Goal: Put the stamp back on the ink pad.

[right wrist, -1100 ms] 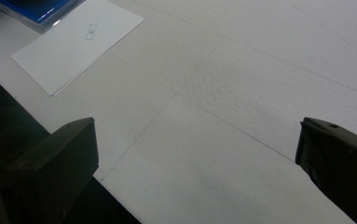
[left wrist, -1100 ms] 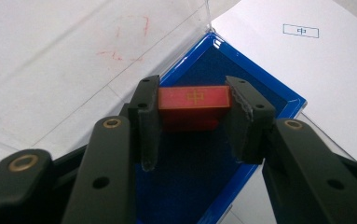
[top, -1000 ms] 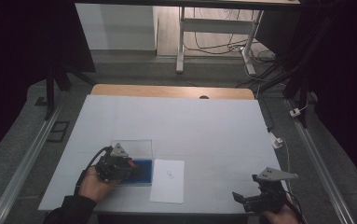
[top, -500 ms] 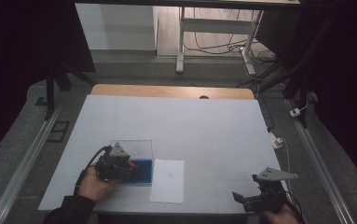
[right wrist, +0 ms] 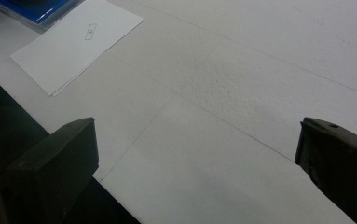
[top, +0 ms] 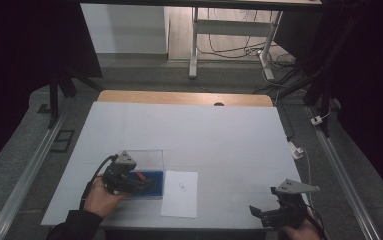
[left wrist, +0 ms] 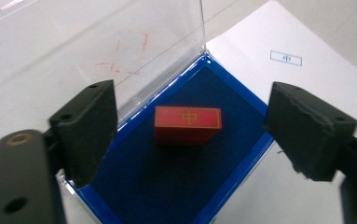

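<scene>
Your left gripper [left wrist: 190, 140] hangs with jaws spread wide over the red block [left wrist: 188, 124], touching nothing; it lies in the blue-lined box [left wrist: 223, 186]. Your right gripper [right wrist: 195, 172] gapes wide, empty, above the table [right wrist: 260, 70].

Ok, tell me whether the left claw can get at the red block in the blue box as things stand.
Probably yes. The left claw hangs open right above the red block, which lies alone on the blue box lining. The clear lid stands up behind, leaving the way down free.

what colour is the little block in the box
Red with gold markings on top, clearest in the left gripper view.
</scene>
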A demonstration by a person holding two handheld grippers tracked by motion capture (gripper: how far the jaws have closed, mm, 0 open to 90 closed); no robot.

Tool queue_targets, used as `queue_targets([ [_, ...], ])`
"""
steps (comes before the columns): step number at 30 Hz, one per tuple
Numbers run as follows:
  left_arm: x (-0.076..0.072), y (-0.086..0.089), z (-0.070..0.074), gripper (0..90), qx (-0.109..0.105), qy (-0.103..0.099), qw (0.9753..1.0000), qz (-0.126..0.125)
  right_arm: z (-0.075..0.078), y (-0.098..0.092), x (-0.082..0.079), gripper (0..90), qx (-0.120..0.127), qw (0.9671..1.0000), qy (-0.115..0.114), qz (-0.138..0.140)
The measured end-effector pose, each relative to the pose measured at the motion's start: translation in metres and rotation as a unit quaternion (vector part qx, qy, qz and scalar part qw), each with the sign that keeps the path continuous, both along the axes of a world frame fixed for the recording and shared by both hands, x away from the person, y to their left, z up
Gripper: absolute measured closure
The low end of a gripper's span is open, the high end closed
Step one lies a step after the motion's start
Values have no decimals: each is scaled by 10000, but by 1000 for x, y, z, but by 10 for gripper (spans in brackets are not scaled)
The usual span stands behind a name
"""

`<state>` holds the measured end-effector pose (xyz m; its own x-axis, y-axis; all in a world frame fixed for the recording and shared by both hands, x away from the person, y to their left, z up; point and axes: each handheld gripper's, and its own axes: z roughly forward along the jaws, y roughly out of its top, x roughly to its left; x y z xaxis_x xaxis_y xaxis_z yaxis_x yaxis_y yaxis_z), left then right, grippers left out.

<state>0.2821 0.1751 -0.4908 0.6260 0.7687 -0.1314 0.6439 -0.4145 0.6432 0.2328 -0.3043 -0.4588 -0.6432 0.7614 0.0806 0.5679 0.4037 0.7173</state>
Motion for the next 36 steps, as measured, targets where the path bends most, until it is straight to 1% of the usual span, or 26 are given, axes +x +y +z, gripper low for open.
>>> queue_targets([
  [1, 0, 1, 0, 144, -17, 23, 10000, 5, 0, 0, 0, 0, -1, 10000, -2, 1],
  [2, 0, 1, 1, 109, -59, 37, 10000, 39, 0, 0, 0, 0, -1, 10000, -2, 0],
  [4, 0, 3, 1, 51, -126, 62, 9999, 30, 0, 0, 0, 0, 1, 10000, -1, -1],
  [7, 1, 4, 1, 0, -265, 99, 9996, 5, 0, 0, 0, 0, 0, 10000, 1, 1],
  [8, 0, 5, 1, 0, -289, 97, 9995, 20, 0, 0, 0, 0, -1, 10000, 0, 2],
  [10, 0, 6, 2, 0, -421, 72, 9991, 2, 0, 0, 0, 0, 2, 10000, 3, 0],
  [13, -2, 7, 4, 0, -409, 29, 9991, -45, 0, 0, 0, 0, 1, 10000, 0, -5],
  [15, -2, 7, 4, 0, -375, -21, 9993, -89, 0, 0, 0, 0, 7, 10000, -2, -3],
  [18, -3, 8, 5, 0, -387, -108, 9991, -135, 0, 0, 0, 0, 5, 10000, 0, -7],
  [22, -5, 11, 7, 0, -604, -155, 9979, -169, 0, 0, 0, 0, 8, 10000, 1, -15],
  [24, -6, 13, 10, 0, -663, -237, 9974, -163, 0, 0, 0, 0, 17, 10000, 2, -15],
  [27, -8, 16, 13, 0, -720, -273, 9969, -151, 0, 0, 0, 0, 13, 10000, 0, -13],
  [33, -15, 20, 19, 0, -685, -335, 9971, -86, 0, -1, 0, 0, 34, 10000, 5, -27],
  [36, -20, 22, 22, 0, -710, -383, 9967, -76, 0, -1, 0, 0, 62, 10000, 17, -32],
])
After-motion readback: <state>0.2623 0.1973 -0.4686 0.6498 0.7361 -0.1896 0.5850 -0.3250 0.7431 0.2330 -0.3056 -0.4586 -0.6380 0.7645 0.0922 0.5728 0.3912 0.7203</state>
